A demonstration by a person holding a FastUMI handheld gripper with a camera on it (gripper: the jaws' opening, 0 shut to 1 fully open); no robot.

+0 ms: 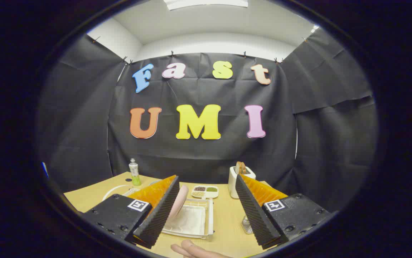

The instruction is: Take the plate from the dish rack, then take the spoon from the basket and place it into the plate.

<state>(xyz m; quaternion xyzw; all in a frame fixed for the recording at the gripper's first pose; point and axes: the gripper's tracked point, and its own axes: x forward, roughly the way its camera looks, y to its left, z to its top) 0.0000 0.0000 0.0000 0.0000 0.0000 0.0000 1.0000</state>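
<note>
Gripper (206, 211) was spread wide, nothing between its fingers — both hovered above the tan table (227, 218). The pink plate (178, 201) stood on edge, tilted, in the white dish rack (195, 220), right against the inner side of the left finger; whether it touched the finger could not be told. The rack sat on the table between the fingers, nearer the left one. Beyond it lay a small white tray (206, 191) split into compartments with dark and green contents. A white toaster (237, 181) with brown slices stood just behind the right finger's tip. A clear ribbed glass (246, 224) sat beside the right finger. A small bottle (134, 172) with green liquid stood far left — well apart from the rack. A person's hand (191, 250) rested on the table below the rack. Basket and spoon could not be made out.
</note>
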